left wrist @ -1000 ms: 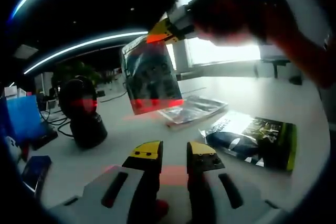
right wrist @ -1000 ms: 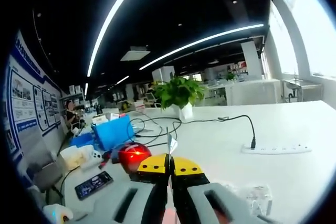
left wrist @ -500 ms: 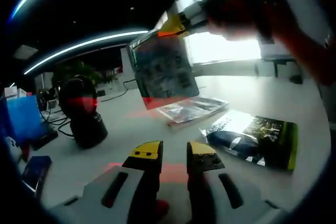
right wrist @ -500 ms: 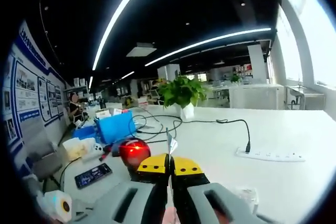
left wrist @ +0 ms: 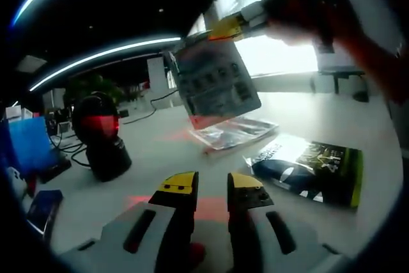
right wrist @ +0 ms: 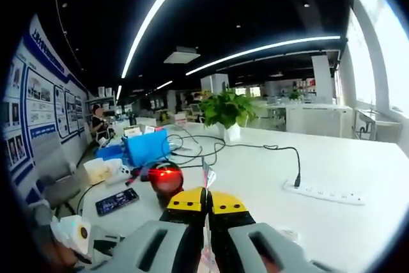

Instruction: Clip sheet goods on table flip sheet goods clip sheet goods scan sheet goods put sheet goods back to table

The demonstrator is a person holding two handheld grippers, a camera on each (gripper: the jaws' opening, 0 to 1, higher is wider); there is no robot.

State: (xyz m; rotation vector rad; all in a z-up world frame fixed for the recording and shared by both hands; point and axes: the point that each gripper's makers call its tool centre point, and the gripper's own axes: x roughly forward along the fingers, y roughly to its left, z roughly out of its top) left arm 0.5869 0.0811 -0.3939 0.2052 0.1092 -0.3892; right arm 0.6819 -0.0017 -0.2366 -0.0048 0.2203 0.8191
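A sheet pack [left wrist: 217, 84] with dark print hangs tilted above the white table [left wrist: 160, 151], up and right of the black scanner [left wrist: 99, 135], whose window glows red. The right gripper [left wrist: 233, 27] comes in from the top right, held by a hand, and is shut on the pack's top edge. In the right gripper view that pack shows as a thin edge [right wrist: 206, 176] pinched between the shut jaws of the right gripper [right wrist: 206, 199], with the scanner [right wrist: 165, 180] just beyond. My left gripper [left wrist: 212, 187] stands open low over the table with nothing between its jaws.
Two more packs lie on the table: a clear one [left wrist: 233, 132] and a green-and-dark one [left wrist: 307, 171]. A blue box [left wrist: 29, 145] and a phone [left wrist: 41, 206] sit left of the scanner. A plant [right wrist: 223, 110], cables and a power strip [right wrist: 326, 193] lie farther off.
The right gripper has carried the pack to the right and up, away from the scanner, tilting it. The red scan line no longer crosses it. The left gripper has stayed still.
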